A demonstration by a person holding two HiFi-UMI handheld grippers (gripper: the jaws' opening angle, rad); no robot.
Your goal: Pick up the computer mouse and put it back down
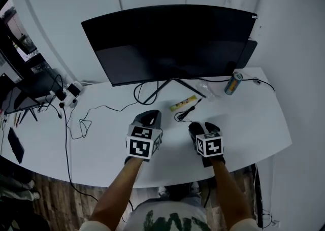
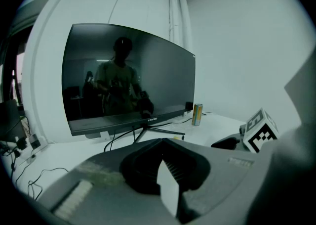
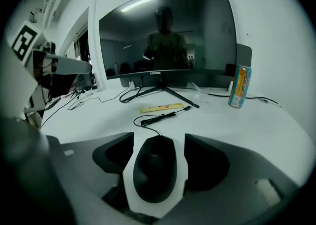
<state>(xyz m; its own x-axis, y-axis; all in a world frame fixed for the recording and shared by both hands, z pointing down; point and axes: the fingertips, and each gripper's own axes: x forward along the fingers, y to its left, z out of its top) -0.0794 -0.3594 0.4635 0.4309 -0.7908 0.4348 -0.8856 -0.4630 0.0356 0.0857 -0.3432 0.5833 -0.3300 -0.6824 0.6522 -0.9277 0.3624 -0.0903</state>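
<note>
**A:** so where are we with this one, lifted yet or what?

**B:** honestly can't call it. The computer mouse [image 3: 155, 172] sits flat on the white worktop [image 3: 276, 120], right between the jaws of the right gripper [image 3: 158, 139]. The jaws stand wide though, and a sliver of worktop shows on both sides of the mouse, so nothing is squeezing it. My guess is that either the grab hasn't happened, or it's been set back down and let go. These shots alone don't say which. If it's the first, everything is left to do: close, lift, lower, release.

**A:** and the other one?

**B:** the left gripper [image 2: 163, 142] has its jaws together on nothing, off beside the right one. Doesn't look involved.

**A:** any readable text?

**B:** the monitor [image 3: 165, 31] has "coocaa" on its bottom bezel, and that's the only thing I can read. The can [image 3: 240, 86] near the monitor's right end and the yellow packet [image 3: 160, 107] just past the mouse cable [image 3: 148, 120] both have print, but it's too small to make out.
</note>
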